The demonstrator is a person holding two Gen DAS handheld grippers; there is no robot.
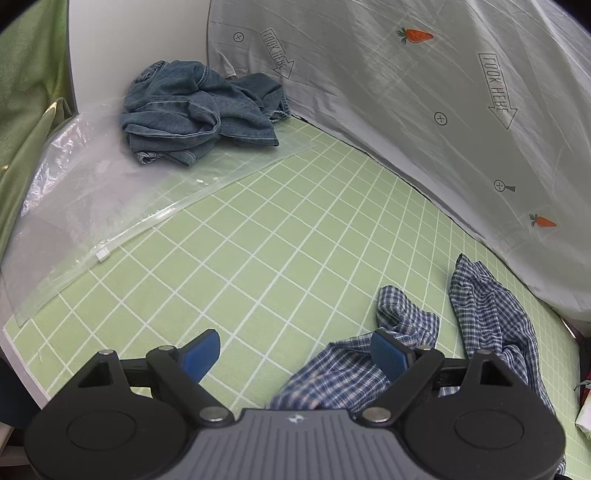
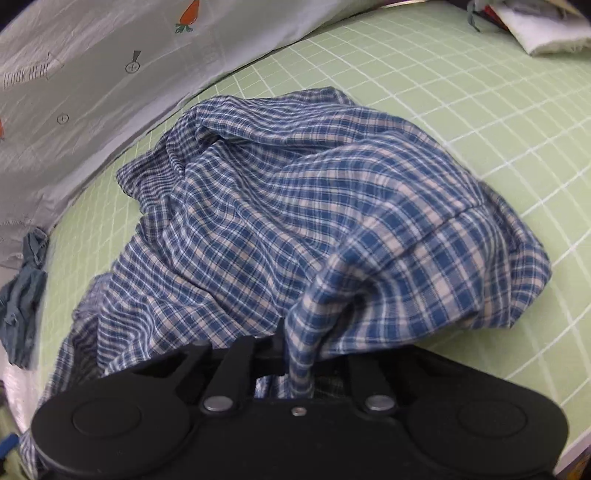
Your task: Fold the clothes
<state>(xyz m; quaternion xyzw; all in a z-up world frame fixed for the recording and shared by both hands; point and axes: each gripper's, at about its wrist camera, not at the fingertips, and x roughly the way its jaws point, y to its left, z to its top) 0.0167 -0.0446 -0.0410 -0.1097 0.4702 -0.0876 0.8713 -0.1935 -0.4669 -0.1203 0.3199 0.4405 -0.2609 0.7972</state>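
Note:
A blue-and-white plaid shirt point(image 2: 295, 206) lies crumpled on the green grid sheet point(image 2: 480, 110). My right gripper point(image 2: 291, 354) is shut on a bunched fold of it, and the cloth drapes over the fingers and hides them. In the left wrist view the same plaid shirt point(image 1: 491, 314) spreads across the lower right. My left gripper point(image 1: 295, 354) is open just above the sheet. Its right blue pad point(image 1: 388, 354) rests against the shirt's edge, and its left pad point(image 1: 201, 354) is over bare sheet.
A crumpled denim garment point(image 1: 195, 110) sits on a clear plastic zip bag point(image 1: 92, 206) at the far left. A grey sheet printed with carrots point(image 1: 424, 92) rises along the back. Green fabric point(image 1: 26, 110) hangs at the left edge. White cloth point(image 2: 546, 33) lies at the far right.

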